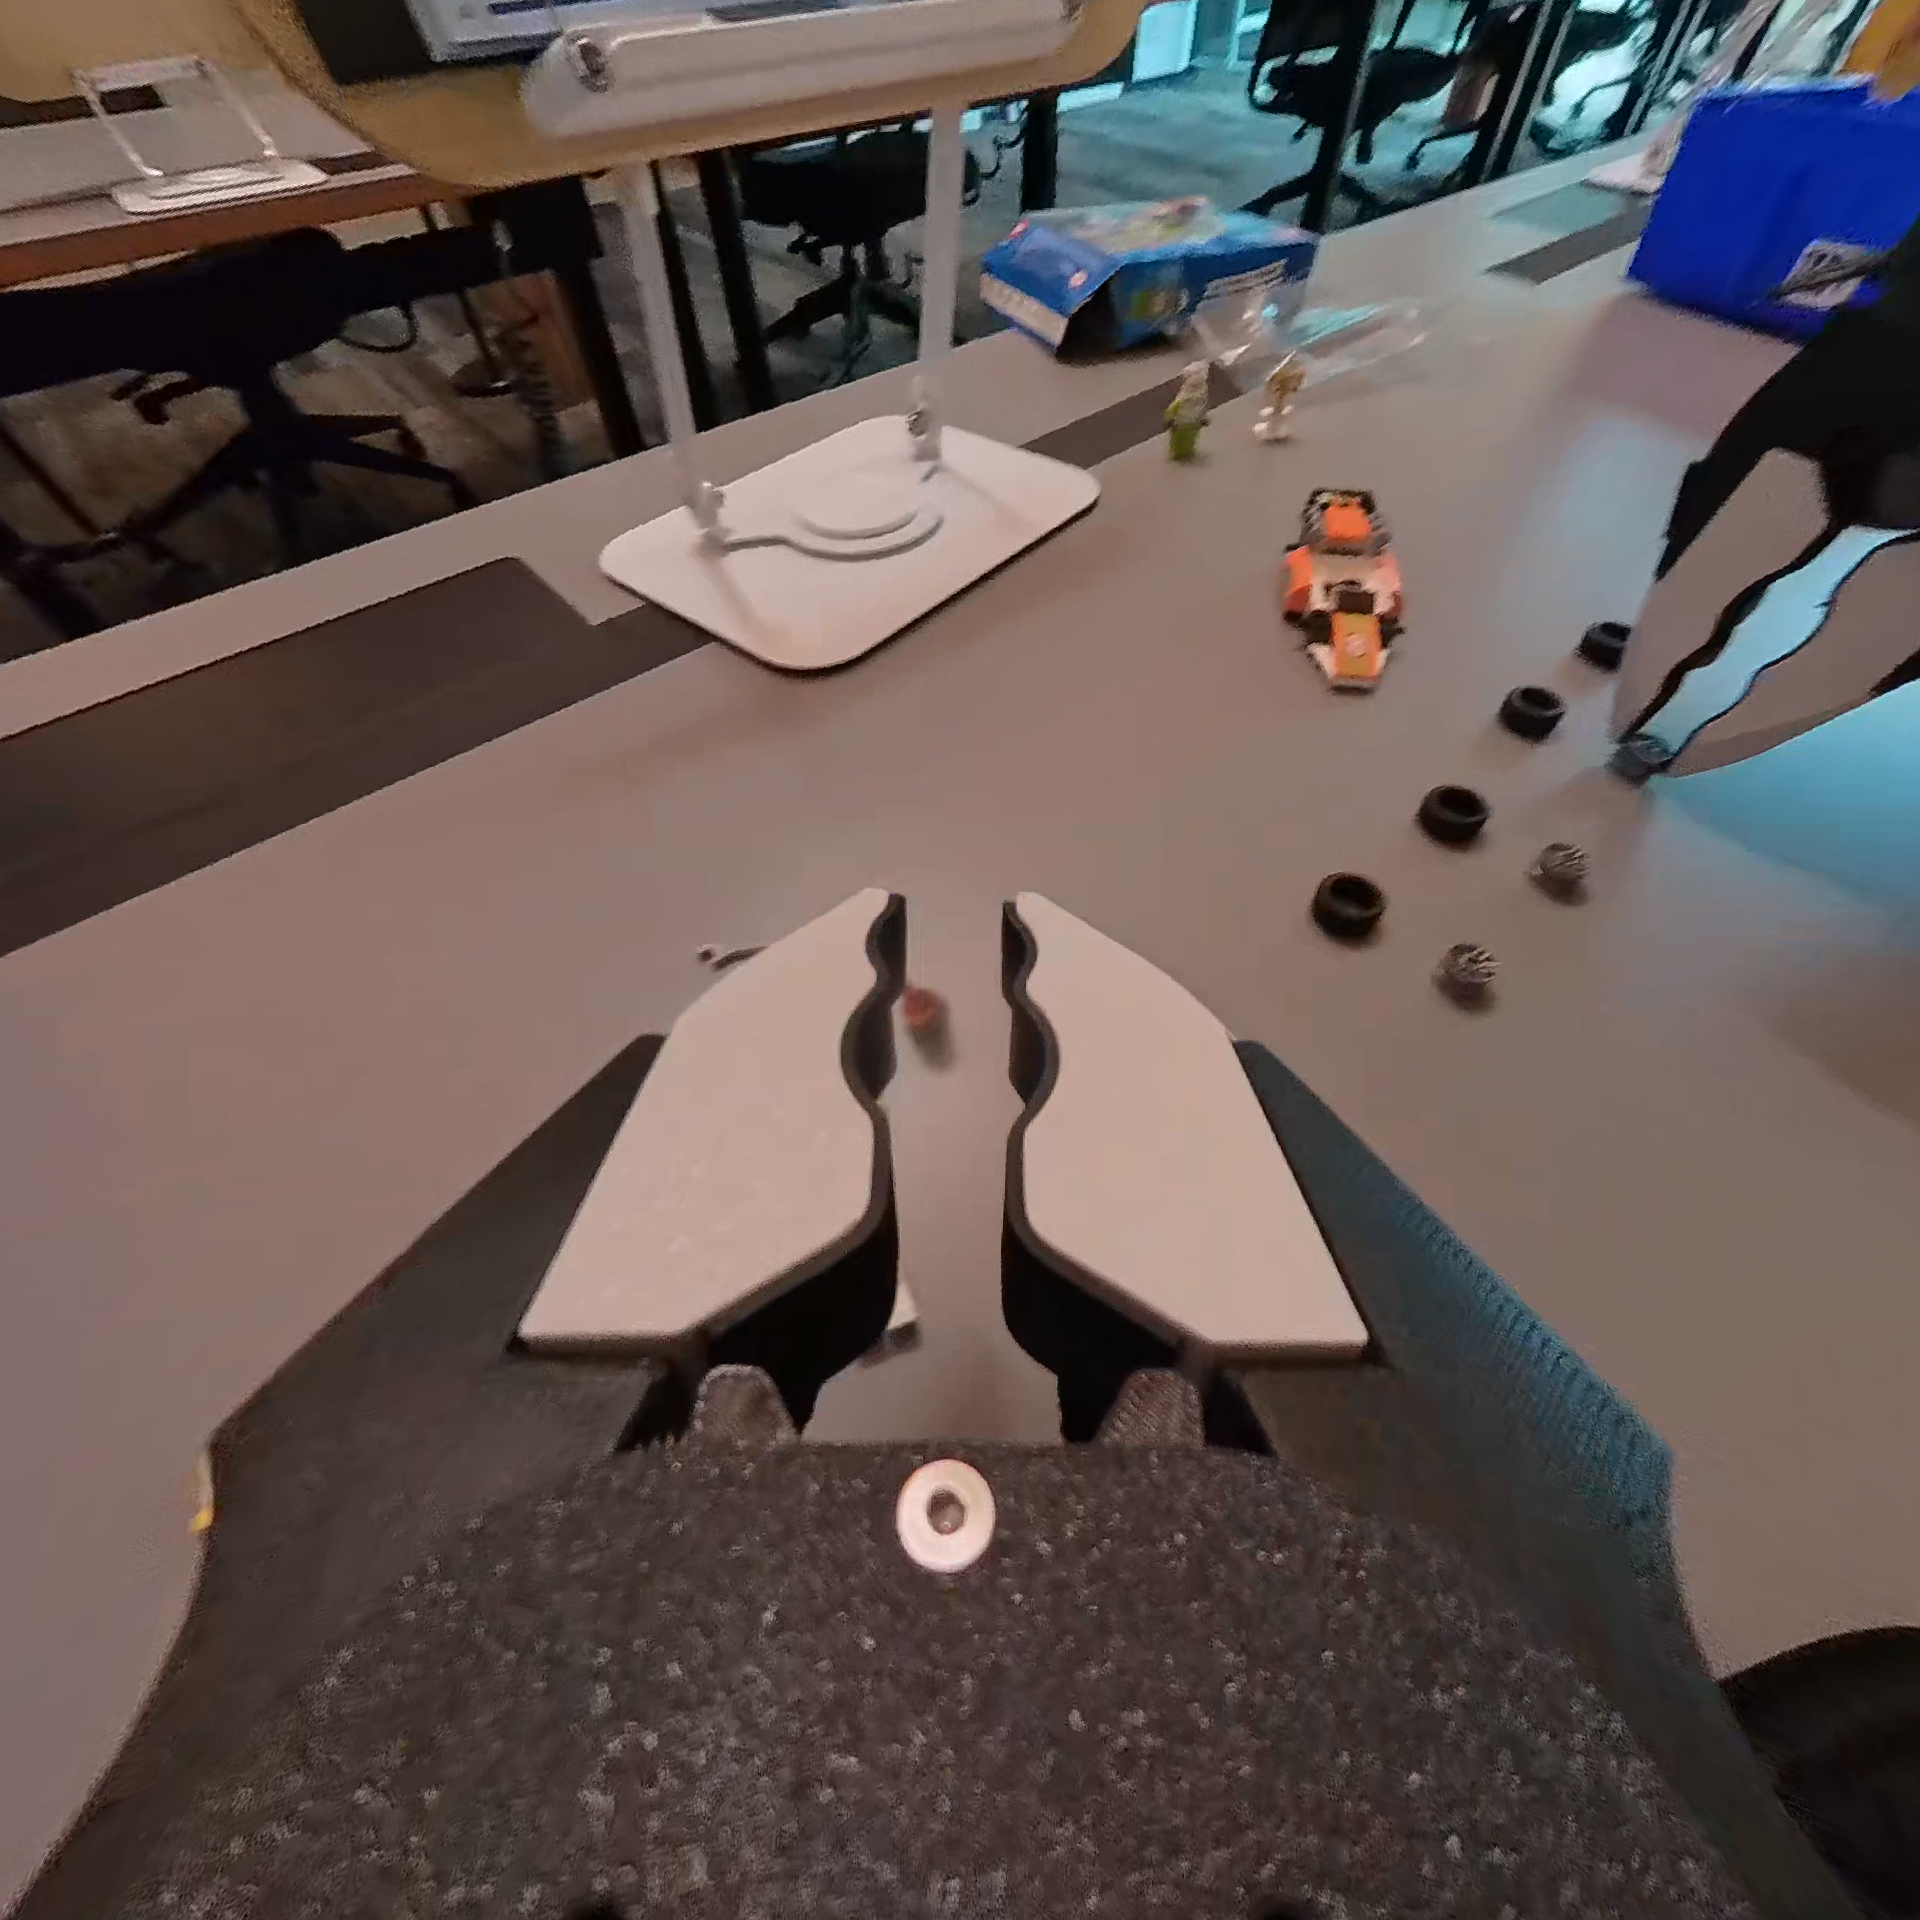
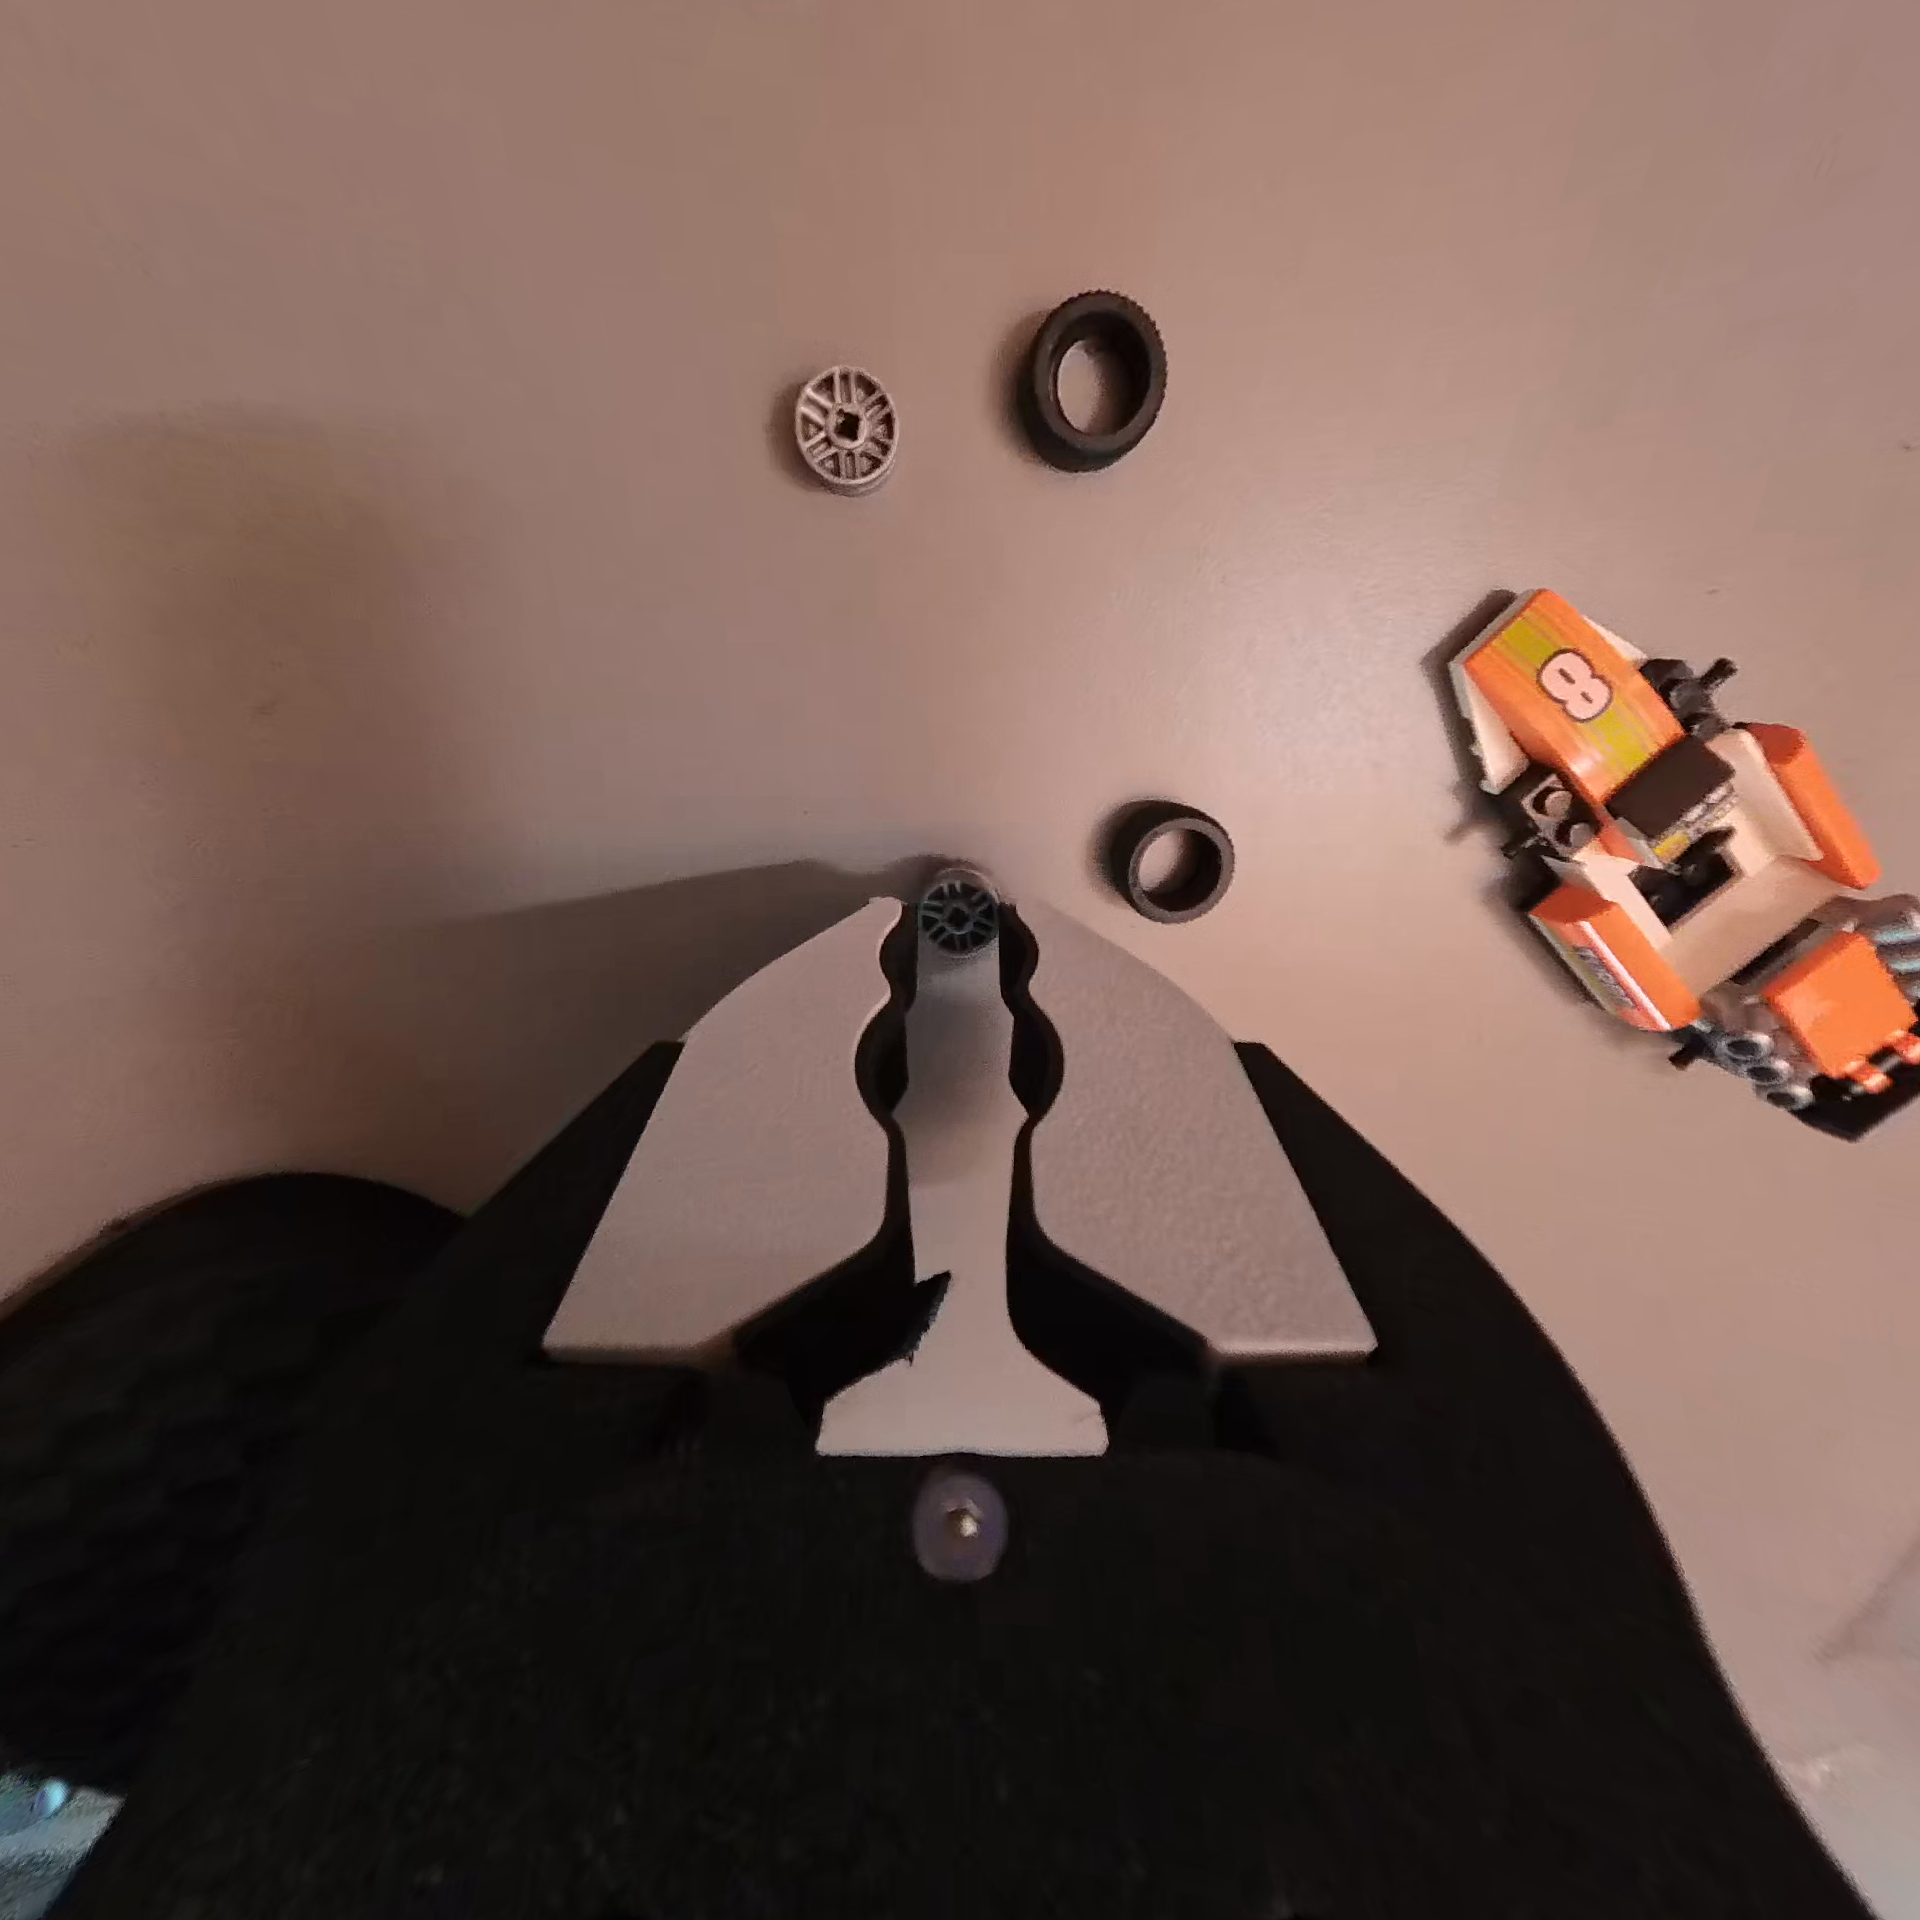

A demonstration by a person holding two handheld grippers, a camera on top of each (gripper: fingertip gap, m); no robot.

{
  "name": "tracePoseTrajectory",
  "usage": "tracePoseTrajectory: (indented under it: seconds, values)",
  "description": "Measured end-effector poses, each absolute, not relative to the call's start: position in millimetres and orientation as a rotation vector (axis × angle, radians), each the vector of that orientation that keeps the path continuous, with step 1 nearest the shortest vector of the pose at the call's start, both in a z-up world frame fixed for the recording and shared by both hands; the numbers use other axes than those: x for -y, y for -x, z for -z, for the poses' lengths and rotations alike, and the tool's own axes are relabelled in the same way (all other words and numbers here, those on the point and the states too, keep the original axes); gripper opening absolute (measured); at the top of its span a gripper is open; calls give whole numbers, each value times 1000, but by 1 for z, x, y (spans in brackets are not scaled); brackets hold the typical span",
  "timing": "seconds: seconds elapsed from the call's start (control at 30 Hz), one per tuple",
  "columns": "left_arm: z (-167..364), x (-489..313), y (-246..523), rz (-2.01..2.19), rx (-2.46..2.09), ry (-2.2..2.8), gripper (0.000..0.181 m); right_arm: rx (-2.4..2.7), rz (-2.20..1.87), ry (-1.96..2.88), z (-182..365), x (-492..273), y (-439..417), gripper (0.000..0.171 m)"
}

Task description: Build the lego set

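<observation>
An orange and white lego car [image 1: 1343, 582] without wheels lies on the grey table [image 1: 1039, 769]; it also shows in the right wrist view [image 2: 1662, 862]. Several black tyres [image 1: 1349, 906] and grey wheel hubs [image 1: 1467, 971] lie in two rows beside it. My right gripper [image 2: 956, 916] is shut on a grey wheel hub [image 2: 958, 918] down at the table surface, next to a small tyre [image 2: 1174, 860]. It also shows in the left wrist view [image 1: 1640, 753]. My left gripper [image 1: 954, 904] is open and empty above the table, with a small red piece [image 1: 922, 1008] lying under its gap.
A white stand base [image 1: 852, 540] sits at the far table edge. Two minifigures [image 1: 1188, 410], a blue box [image 1: 1143, 270] and clear plastic bags stand beyond the car. A blue bag [image 1: 1787, 208] is far right. Another hub [image 2: 850, 429] and large tyre [image 2: 1096, 384] lie ahead. The grippers' ends are close to 30 cm from one another. The small red piece [image 1: 922, 1008] is about 9 cm from my left fingertips and 30 cm from my right.
</observation>
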State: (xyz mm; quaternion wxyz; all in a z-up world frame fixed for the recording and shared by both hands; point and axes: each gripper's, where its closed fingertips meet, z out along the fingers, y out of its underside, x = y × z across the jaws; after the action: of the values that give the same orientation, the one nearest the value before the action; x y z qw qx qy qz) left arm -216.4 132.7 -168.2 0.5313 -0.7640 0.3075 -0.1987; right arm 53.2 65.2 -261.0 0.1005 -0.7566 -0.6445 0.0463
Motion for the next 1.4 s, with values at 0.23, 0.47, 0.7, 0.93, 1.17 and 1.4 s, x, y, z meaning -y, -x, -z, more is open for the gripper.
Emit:
tracePoseTrajectory:
  seconds: [0.23, 0.47, 0.7, 0.93, 1.17, 1.4]
  values:
    - [172, -142, 269, 322, -783, 1955, 18, 1849, -189, 2231, 255, -66, -52, 22]
    - [231, -131, 286, 303, -1009, 2226, 22, 1641, -321, 2164, 231, -63, -52, 22]
    - [249, -131, 275, 281, -1142, 2262, 20, 1559, -387, 2152, 233, -43, -65, 21]
    - [253, -134, 273, 213, -1178, 2258, 14, 1505, -427, 2101, 229, -33, -64, 19]
    - [198, -99, 188, 119, -1358, 1882, 15, 1461, -422, 1717, 183, -38, 0, 19]
    - [176, -55, 89, 206, -1530, 1643, 14, 1468, -295, 1402, 163, -33, 58, 24]
